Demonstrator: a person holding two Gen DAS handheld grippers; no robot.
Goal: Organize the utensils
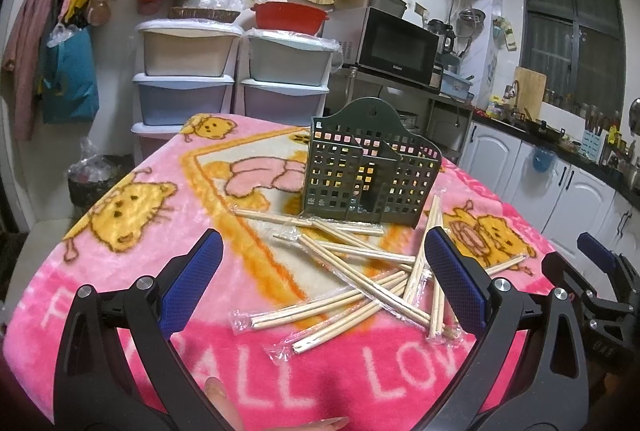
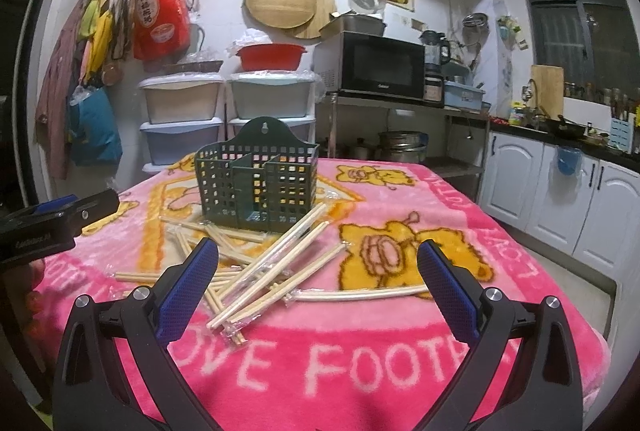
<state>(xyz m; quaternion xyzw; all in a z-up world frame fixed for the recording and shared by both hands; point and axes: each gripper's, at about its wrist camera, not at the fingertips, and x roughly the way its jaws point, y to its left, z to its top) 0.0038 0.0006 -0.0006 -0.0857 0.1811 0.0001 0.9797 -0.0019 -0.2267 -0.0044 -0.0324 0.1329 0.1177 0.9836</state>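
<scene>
Green slotted holder (image 1: 370, 171) beyond wrapped chopsticks (image 1: 360, 283) scattered ahead of left gripper (image 1: 324, 279) and right gripper (image 2: 318, 279), both wide open, empty.

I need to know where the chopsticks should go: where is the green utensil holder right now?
The green utensil holder stands upright mid-table on the pink blanket, just behind the pile of wrapped chopsticks, centre in both wrist views.

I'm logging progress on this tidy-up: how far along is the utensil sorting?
Nothing looks done yet: the green holder stands on the pink blanket with no chopsticks visibly in its compartments. Nothing is in hand either; the left gripper and right gripper are both open. Still left: the whole pile of wrapped chopsticks lying in front of the holder.
</scene>
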